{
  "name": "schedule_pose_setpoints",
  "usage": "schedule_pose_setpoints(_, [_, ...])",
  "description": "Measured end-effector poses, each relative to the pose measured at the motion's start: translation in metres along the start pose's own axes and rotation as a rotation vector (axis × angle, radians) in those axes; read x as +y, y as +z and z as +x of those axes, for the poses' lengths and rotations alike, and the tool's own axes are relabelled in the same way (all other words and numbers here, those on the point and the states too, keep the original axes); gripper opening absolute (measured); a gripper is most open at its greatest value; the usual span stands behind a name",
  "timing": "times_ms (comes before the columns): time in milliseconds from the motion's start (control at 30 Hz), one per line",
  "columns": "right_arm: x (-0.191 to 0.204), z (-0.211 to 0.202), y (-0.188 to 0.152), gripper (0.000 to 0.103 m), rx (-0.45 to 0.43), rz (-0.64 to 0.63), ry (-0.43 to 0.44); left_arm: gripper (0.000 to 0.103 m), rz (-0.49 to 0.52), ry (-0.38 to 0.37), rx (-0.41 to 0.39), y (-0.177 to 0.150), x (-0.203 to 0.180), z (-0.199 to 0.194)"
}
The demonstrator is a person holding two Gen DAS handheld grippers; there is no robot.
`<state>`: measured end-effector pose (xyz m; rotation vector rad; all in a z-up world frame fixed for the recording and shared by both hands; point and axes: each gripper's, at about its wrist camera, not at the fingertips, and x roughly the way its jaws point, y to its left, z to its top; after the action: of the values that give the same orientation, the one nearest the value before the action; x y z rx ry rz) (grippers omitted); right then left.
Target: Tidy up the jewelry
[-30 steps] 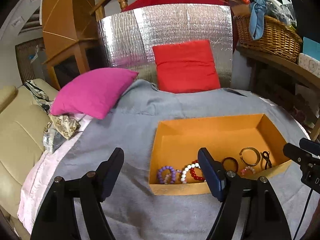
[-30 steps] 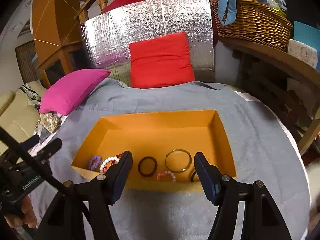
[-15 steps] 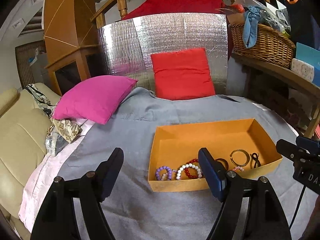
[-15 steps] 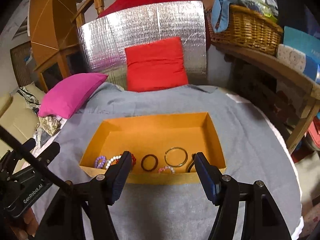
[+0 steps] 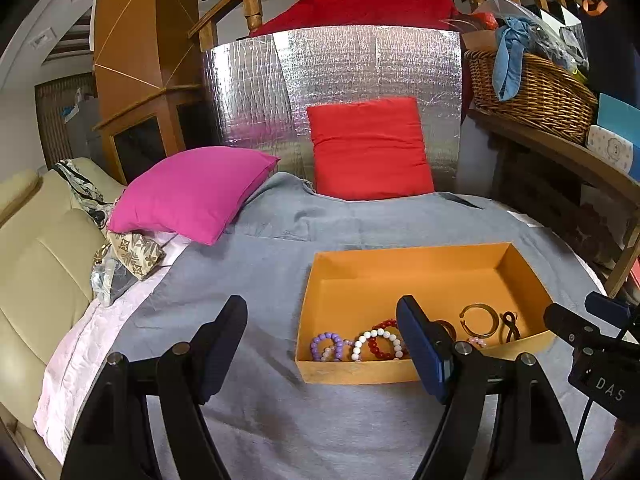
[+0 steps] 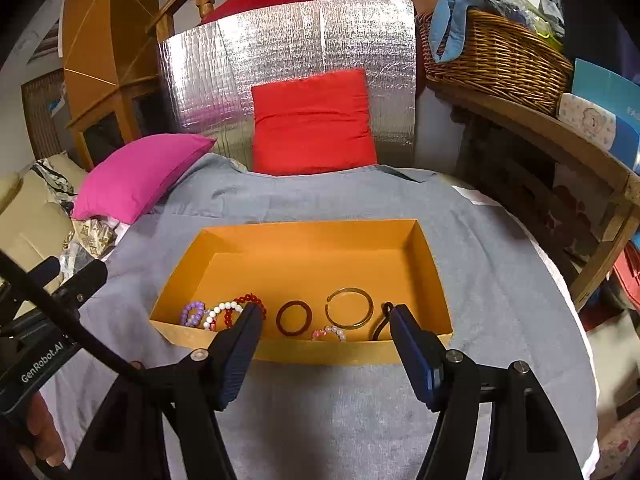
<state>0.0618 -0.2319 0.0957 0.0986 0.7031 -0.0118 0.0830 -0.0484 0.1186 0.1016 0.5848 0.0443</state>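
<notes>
Just ahead of the empty, spread right hand-held gripper (image 6: 324, 320), bracelets (image 6: 294, 317) lie inside the orange box (image 6: 320, 354); left hand-held gripper (image 5: 320, 320) likewise spread, empty. Sorting looks finished; withdrawal likely comes next.

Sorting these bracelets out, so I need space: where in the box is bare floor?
In the orange box, the back half, bordered by the far and side walls, is bare. The front strip is crowded, from purple bead bracelet to gold bangle.

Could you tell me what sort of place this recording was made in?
Most likely a lived-in home: a cream sofa, throw pillows in pink and red, a wooden stair railing and a full wicker basket surround the cloth-covered table.
</notes>
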Motion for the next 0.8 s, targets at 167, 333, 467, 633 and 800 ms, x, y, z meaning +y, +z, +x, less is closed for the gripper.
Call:
schedule_pose_setpoints(167, [-0.0012,-0.0001,0.0005,0.070,-0.006,0.008,-0.001,0.078,0.001,-0.005,-0.002,0.0009,-0.0007,-0.0012])
schedule_pose_setpoints(333, [-0.0018,0.0011,0.0013,0.070,-0.008,0.013,0.000,0.078,-0.004,-0.008,0.001,0.0011,-0.0003,-0.0008])
schedule_pose_setpoints(467, [-0.0020,0.0013,0.0024,0.070,-0.013,0.021,0.001,0.078,-0.010,-0.010,0.005,0.0011,0.0014,-0.0002])
schedule_pose_setpoints(633, [0.0008,0.0025,0.0022,0.070,-0.010,0.018,0.003,0.078,-0.014,-0.009,0.004,0.0018,0.0018,-0.0005])
schedule_pose_setpoints(800, [0.0013,0.0023,0.0022,0.070,-0.012,0.020,0.007,0.078,-0.016,-0.005,0.003,0.0017,0.0025,-0.0013])
